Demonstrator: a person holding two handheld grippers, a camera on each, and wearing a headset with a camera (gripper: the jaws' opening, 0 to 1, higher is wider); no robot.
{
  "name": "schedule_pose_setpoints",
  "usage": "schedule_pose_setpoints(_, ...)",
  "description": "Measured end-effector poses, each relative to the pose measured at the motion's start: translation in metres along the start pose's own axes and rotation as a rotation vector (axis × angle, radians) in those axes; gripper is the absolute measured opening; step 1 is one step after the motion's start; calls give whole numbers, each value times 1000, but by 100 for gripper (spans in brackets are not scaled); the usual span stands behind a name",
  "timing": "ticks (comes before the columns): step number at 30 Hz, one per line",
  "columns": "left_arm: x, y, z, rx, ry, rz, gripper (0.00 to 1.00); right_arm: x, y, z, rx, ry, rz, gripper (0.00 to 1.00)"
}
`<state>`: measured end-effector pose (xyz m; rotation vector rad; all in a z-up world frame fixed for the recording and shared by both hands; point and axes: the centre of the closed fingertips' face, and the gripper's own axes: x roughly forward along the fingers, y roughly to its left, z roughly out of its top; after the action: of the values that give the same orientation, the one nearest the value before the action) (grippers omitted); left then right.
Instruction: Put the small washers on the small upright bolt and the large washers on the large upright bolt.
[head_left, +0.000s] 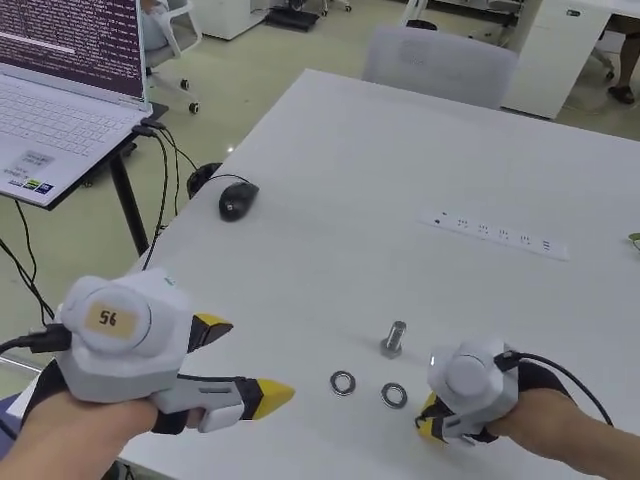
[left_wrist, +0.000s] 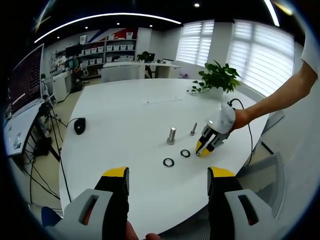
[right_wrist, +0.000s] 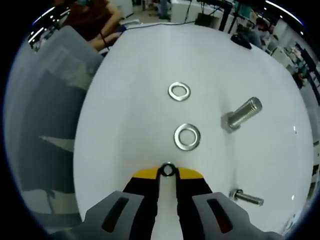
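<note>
The large bolt stands upright on the white table. Two large washers lie flat in front of it, also seen in the right gripper view. The small bolt stands to the right of the large one. My right gripper sits low beside the nearer washer, shut on a small washer at its tips. My left gripper hovers open and empty at the table's near left.
A black mouse lies at the left edge and a white power strip farther back. An open laptop stands on a stand to the left, a grey chair behind the table, a potted plant at the right.
</note>
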<state>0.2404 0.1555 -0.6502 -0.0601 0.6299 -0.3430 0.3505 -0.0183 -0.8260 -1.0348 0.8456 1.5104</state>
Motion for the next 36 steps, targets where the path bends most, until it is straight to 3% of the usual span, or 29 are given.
schedule_pose_setpoints(10, -3, 3, -2, -4, -1, 8, 62, -4, 1, -1, 74, -43, -22, 13)
schedule_pose_setpoints(17, -3, 2, -1, -1, -2, 4, 62, -12, -7, 0, 140, -80, -44, 13)
schedule_pose_setpoints(24, -2, 2, -1, 3, 1, 1, 62, -31, -20, -7, 195, -109, -95, 13)
schedule_pose_setpoints(29, -2, 2, 3, 5, -5, 1, 62, -52, -38, -21, 283, -138, -153, 13)
schedule_pose_setpoints(36, 1, 1, 6, 11, -9, -5, 62, -79, -58, -35, 308, -139, -216, 13)
